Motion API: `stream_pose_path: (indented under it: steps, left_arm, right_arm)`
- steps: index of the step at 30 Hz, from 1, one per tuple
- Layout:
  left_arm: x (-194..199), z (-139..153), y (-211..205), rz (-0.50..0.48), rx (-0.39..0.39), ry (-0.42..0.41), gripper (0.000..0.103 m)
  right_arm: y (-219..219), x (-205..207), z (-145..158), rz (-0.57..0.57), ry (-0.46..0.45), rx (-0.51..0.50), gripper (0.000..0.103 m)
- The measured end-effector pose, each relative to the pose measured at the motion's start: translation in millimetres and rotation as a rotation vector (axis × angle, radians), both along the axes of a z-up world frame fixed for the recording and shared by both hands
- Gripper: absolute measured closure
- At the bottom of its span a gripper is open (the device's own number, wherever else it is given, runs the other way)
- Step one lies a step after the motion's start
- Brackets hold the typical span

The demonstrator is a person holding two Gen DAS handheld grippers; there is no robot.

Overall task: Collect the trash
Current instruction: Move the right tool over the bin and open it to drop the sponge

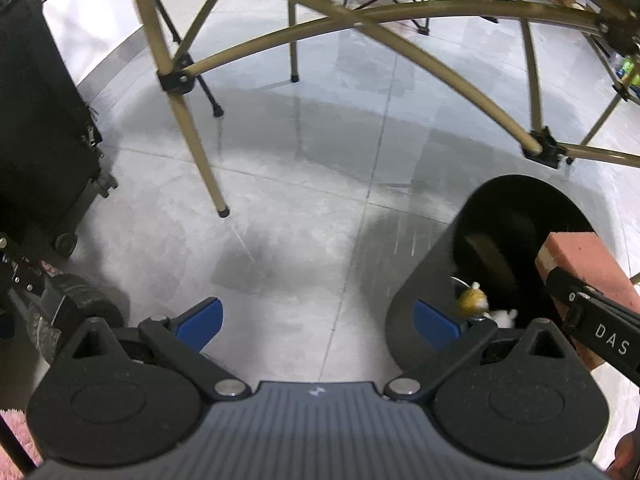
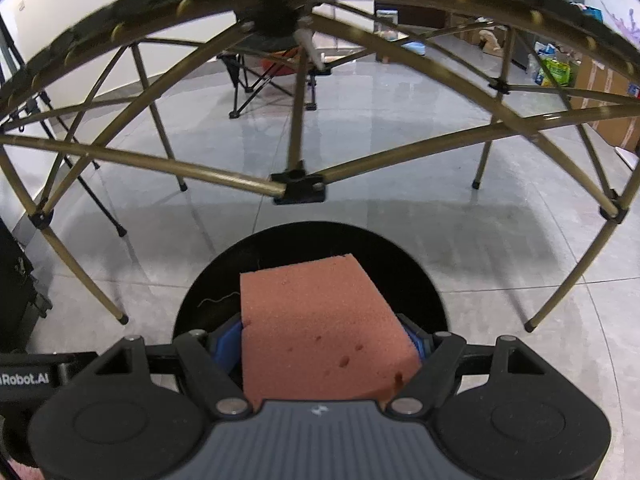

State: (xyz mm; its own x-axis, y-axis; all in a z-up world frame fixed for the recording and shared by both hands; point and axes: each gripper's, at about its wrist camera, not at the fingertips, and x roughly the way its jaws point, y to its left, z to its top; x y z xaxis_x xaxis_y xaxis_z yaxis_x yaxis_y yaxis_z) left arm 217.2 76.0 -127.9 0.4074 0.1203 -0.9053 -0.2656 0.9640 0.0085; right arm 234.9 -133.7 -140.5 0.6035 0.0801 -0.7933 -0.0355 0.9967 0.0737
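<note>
In my right gripper point(image 2: 326, 344) I hold the sponge point(image 2: 320, 328). The two blue pads press on its left and right sides, so the jaws are clamped on it, standing wide because the sponge is thick. Its long axis runs forward, away from the camera, and its far end sticks out over the bin point(image 2: 424, 280).

The bin is the black round opening directly below and just in front of the sponge, so the relation that matters is already good: the sponge hangs above the mouth, not beside it. I judge that the next move needs only an opening of the jaws, maybe after a small lowering.

My left gripper point(image 1: 320, 320) is empty, with its pads apart and only floor point(image 1: 304, 200) between them. In the left view the bin point(image 1: 424, 292) lies to the right of it, touching or almost touching the right pad; I cannot tell which. Some small trash point(image 1: 474, 300), yellow and white, already lies inside.

Farther away stand the table legs point(image 2: 296, 120).
</note>
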Motion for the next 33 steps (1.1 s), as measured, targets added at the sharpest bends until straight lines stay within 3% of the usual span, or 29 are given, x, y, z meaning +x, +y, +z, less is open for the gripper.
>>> stream_pose_path:
  steps: [15, 16, 18, 19, 33]
  left_arm:
    - [-1.1, -10.3, 21.3, 0.03, 0.004, 0.013, 0.0]
    - [-1.1, -10.8, 20.9, 0.031, 0.005, 0.013, 0.0]
    - [-0.9, -10.7, 20.8, 0.03, 0.004, 0.011, 0.0]
    - [-1.0, -10.7, 20.8, 0.03, 0.004, 0.011, 0.0]
    - [-2.8, -7.5, 19.7, 0.023, 0.003, 0.002, 0.0]
  right_arm:
    - [11.3, 17.8, -26.2, -0.006, 0.106, 0.001, 0.024]
    - [10.7, 19.8, -27.7, -0.007, 0.117, 0.0, 0.022]
    - [7.0, 23.0, -29.8, -0.019, 0.14, 0.017, 0.004]
    - [4.9, 24.0, -30.4, -0.026, 0.144, 0.026, 0.0]
    - [0.7, 20.4, -25.7, -0.024, 0.139, 0.021, 0.0]
